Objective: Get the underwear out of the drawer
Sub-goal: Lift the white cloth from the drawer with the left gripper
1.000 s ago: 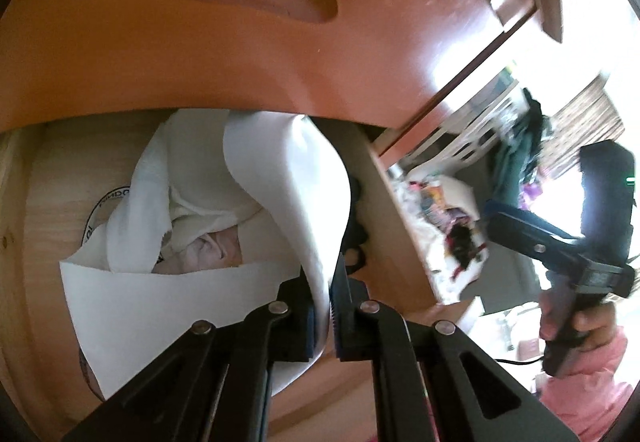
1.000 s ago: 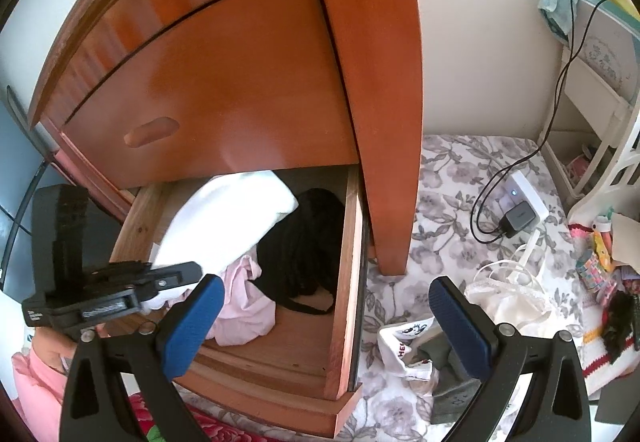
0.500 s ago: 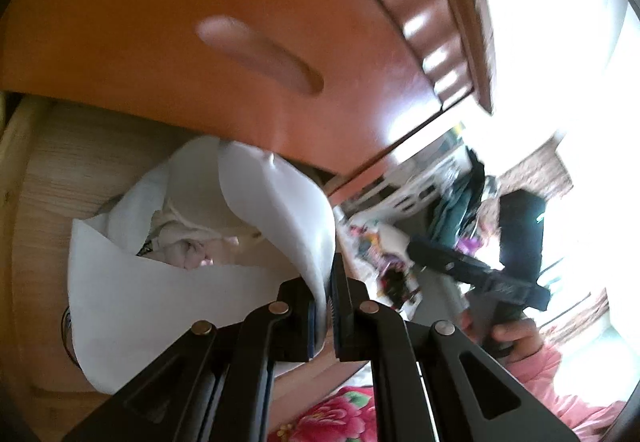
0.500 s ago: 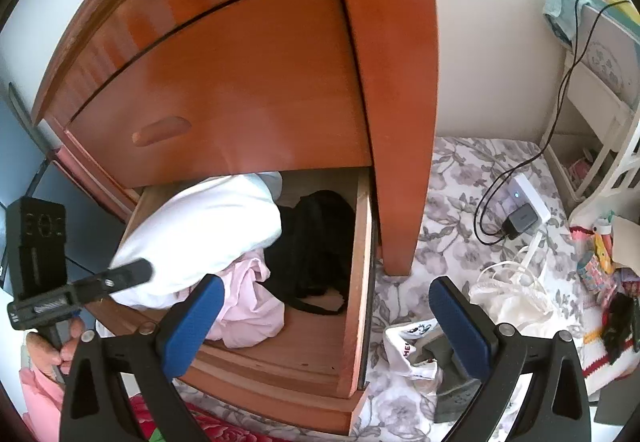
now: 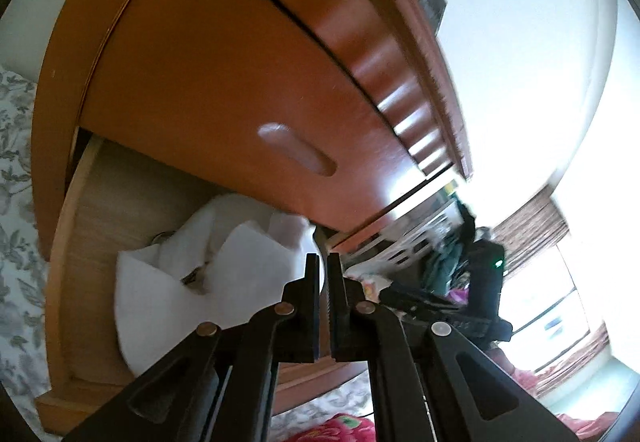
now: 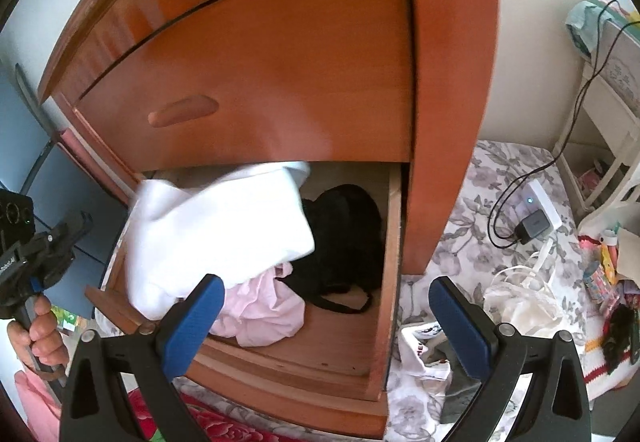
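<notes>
The bottom drawer point(image 6: 296, 382) of a red-brown wooden dresser stands pulled out. A white garment point(image 6: 216, 234) hangs lifted and blurred over its left half. My left gripper point(image 5: 324, 278) is shut on an edge of the white garment point(image 5: 188, 294), and it shows at the far left as the left gripper point(image 6: 80, 222) held by a hand point(image 6: 40, 334). A pink garment point(image 6: 260, 310) and a black garment point(image 6: 344, 234) lie inside the drawer. My right gripper point(image 6: 328, 322) hovers open in front of the drawer, its blue pads point(image 6: 196, 318) wide apart and holding nothing.
The closed upper drawer point(image 6: 260, 74) overhangs the open one. On the floral floor mat point(image 6: 460, 210) to the right lie a white power strip with charger point(image 6: 536, 218), cables, a white bag point(image 6: 520, 302) and clutter. A white shelf point(image 6: 612, 122) stands far right, a blue cabinet point(image 6: 60, 178) on the left.
My left gripper has drawn back and up from the drawer, keeping its hold, and the white garment has risen and stretched out. The right gripper stays open and has edged closer.
</notes>
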The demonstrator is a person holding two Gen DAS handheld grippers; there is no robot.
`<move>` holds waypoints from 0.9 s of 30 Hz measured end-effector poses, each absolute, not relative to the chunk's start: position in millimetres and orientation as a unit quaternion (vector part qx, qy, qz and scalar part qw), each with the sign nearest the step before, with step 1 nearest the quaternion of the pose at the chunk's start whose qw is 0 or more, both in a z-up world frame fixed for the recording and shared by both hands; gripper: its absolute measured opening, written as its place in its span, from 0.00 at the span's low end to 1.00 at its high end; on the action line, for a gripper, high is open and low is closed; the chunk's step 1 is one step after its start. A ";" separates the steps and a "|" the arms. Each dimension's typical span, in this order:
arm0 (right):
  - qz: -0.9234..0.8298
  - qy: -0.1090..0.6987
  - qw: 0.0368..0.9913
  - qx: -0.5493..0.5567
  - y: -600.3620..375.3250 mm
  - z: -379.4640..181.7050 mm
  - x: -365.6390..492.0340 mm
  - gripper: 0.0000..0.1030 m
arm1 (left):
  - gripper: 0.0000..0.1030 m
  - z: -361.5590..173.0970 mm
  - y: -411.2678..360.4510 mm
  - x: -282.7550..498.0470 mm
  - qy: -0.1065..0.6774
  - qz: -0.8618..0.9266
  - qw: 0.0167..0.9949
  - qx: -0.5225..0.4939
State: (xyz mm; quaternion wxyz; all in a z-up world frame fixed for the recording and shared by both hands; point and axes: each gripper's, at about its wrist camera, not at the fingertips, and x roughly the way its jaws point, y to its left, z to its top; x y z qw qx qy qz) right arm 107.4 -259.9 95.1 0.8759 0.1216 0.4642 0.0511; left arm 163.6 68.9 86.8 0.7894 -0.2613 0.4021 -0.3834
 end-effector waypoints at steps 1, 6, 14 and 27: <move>0.052 0.465 0.875 0.121 -258.2 94.4 108.0 1.00 | 0.02 84.3 61.5 164.0 0.412 -0.377 0.792 -0.248; 0.054 0.469 0.873 0.121 -253.2 92.5 109.1 1.00 | 0.08 77.1 36.8 167.1 0.446 -0.358 0.797 -0.195; 0.050 0.471 0.872 0.123 -256.8 93.1 106.6 1.00 | 0.52 59.2 18.3 174.7 0.482 -0.301 0.816 -0.104; 0.054 0.487 0.863 0.123 -252.3 81.7 107.6 1.00 | 0.08 34.2 -6.0 176.7 0.500 -0.331 0.794 -0.103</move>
